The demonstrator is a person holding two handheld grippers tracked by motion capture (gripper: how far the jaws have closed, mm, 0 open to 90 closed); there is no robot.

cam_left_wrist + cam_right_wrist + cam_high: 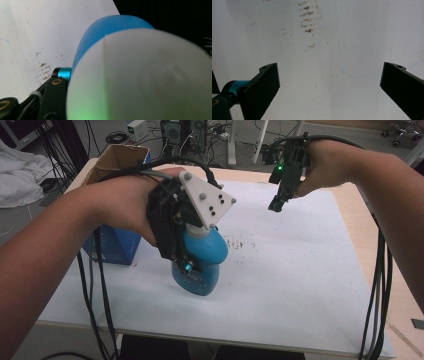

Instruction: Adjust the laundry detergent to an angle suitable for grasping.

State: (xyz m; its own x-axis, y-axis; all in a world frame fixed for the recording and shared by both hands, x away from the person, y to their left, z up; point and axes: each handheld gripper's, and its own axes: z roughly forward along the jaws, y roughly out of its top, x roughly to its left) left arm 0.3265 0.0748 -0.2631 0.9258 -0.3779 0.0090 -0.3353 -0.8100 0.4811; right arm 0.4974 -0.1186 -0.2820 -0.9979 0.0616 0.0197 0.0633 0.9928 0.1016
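Left gripper (187, 262): centre-left of the high view, clamped on the bottle (200, 265) near its top; jaws closed against it, as far as the bottle lets them.
Right gripper (276, 204): upper right of the high view, hanging above the sheet; jaws spread wide, nothing between them in its own view.
Bottle: blue body, white cap end; stands on the sheet (280, 280) at lower centre-left, leaning slightly toward the frame's right. In the left gripper view its white end (140, 80) looms close, blue shoulder behind.
Key relation: bottle lies down and to the left of the right gripper, well apart; its long axis runs near upright. Left hand is on it already, so the right is the far one and would have to cross toward the lower left, I judge.
Stains (240, 243): brown smudges on the sheet between bottle and right gripper, just right of the bottle.
Box (117, 242): blue, with a brown open flap, at left edge behind the left hand.
Writing: a round mark on the bottle's front, too blurred to read; none legible on the box.
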